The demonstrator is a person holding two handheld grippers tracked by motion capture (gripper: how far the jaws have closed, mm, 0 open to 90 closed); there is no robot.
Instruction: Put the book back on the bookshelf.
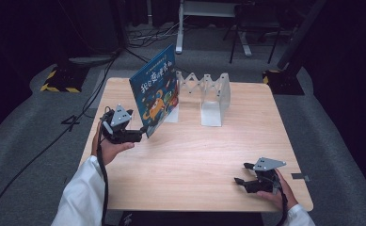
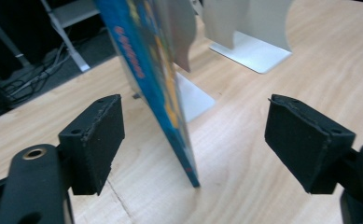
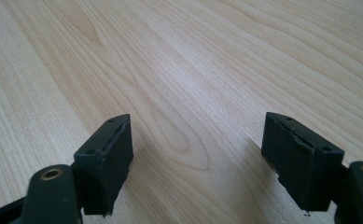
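— Left side? 
— My left gripper stands wide open, pads clear of the blue book, whose lower edge sits between them; it leans upright against the white bookend rack, spine running away from me.
— Right side? 
— Right gripper open, empty, well apart.

A blue picture book stands tilted against a white rack on the table; the left gripper sits at its lower corner.
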